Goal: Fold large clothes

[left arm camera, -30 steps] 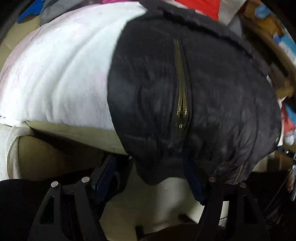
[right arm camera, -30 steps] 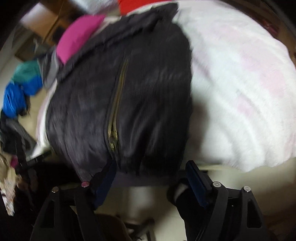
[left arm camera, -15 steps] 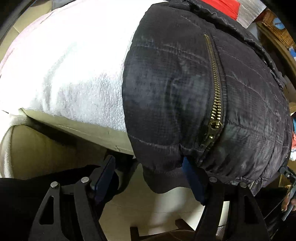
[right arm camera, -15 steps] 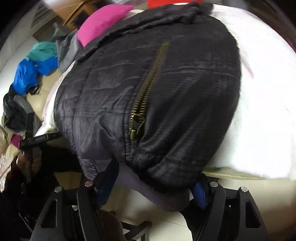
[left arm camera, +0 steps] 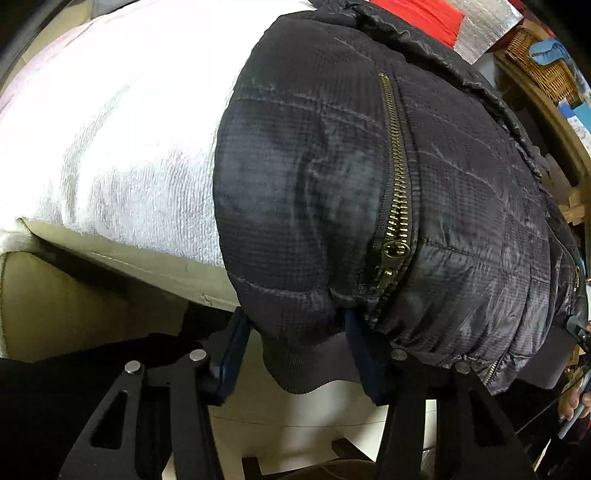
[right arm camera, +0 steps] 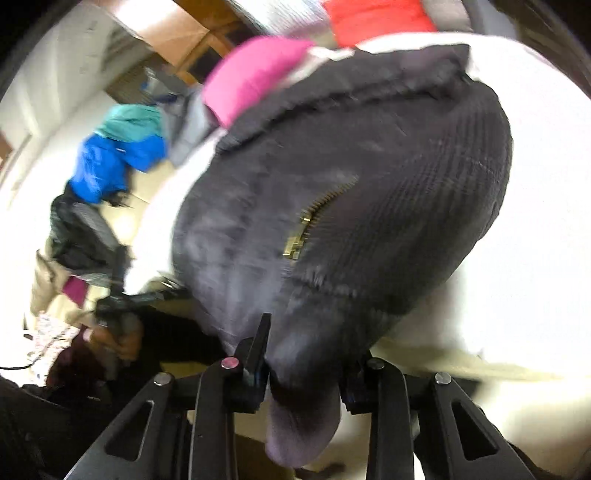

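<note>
Black quilted nylon, faintly glossy and stitched in wide bands, fills the middle of both frames: we see a puffer jacket (left arm camera: pixel 369 206) lying on a white, nubby towel-like cover (left arm camera: pixel 122 140) with its ribbed knit hem (left arm camera: pixel 314 365) hanging over the near edge. A brass zipper (left arm camera: pixel 397 184) with chunky teeth runs down its front to a slider near the hem.

In the left wrist view our left tongs (left arm camera: pixel 295 354) are closing, their blue-padded fingers (left arm camera: pixel 231 354) standing either side of a puffy fold of the hem at lower centre; the pads look pressed into the fabric. In the right wrist view, which is blurred, our right tongs (right arm camera: pixel 306 373) are also closing, with the jacket's (right arm camera: pixel 351 206) dark rounded corner bunched tightly between them and the hem drooping below.

Under the cover a smooth cream cushion edge (left arm camera: pixel 122 258) shows at lower left. Further out, at upper left of the right view, lie soft heaps: a pink garment (right arm camera: pixel 251 74), a blue and teal one (right arm camera: pixel 118 151). A red cloth (left arm camera: pixel 424 14) sits at the top of the left view, beside a woven wicker basket (left arm camera: pixel 539 70).
</note>
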The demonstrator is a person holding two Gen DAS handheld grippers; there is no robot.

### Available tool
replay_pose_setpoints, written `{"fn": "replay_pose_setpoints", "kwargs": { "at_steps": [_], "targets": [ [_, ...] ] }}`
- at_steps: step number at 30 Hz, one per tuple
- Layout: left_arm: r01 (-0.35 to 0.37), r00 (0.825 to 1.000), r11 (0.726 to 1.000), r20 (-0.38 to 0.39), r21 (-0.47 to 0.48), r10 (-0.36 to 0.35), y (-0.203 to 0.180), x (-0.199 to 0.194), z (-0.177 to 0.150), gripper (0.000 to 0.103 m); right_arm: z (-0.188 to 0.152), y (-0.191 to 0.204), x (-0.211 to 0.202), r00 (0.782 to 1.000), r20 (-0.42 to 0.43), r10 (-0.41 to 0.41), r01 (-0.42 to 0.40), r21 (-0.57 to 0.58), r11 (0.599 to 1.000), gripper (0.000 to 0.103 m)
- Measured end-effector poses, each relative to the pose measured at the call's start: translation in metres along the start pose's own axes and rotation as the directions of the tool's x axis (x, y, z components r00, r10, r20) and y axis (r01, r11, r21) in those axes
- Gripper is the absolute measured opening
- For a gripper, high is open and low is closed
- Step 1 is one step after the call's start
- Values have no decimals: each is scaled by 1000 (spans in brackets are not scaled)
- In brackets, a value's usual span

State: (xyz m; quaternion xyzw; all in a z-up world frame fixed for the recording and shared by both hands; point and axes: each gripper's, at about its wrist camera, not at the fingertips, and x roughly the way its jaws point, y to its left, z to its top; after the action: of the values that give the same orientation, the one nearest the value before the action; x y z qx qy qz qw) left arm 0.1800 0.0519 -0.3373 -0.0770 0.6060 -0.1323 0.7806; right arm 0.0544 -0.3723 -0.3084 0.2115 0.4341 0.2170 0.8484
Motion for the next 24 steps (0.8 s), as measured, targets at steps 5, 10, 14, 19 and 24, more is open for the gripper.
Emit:
{"fn": "replay_pose_setpoints", "kwargs": {
  "at_steps": [5,10,14,19,24],
  "targets": [
    [-69,996,997,-52,-18,68,11,19,-3,80,-6,-13,46,990,-137,-36,50,101,994,57],
    [-56,997,998,-50,-1,56,9,25,-4,71,-12,4,36,995,-74,-70,72,28,997,30],
    [38,999,999,-39,13,-38,3,20,-6,38,2,20,-1,998,42,-43,42,6,999,27],
    [169,986,986,6,-2,-169,4,-4,-13,22,33,53,-47,972,233,11,-4,-33,999,26],
    [245,966,969,82,21,-246,-4,-36,-9,20,71,78,-82,920,385,66,-48,-56,997,26]
  ]
}}
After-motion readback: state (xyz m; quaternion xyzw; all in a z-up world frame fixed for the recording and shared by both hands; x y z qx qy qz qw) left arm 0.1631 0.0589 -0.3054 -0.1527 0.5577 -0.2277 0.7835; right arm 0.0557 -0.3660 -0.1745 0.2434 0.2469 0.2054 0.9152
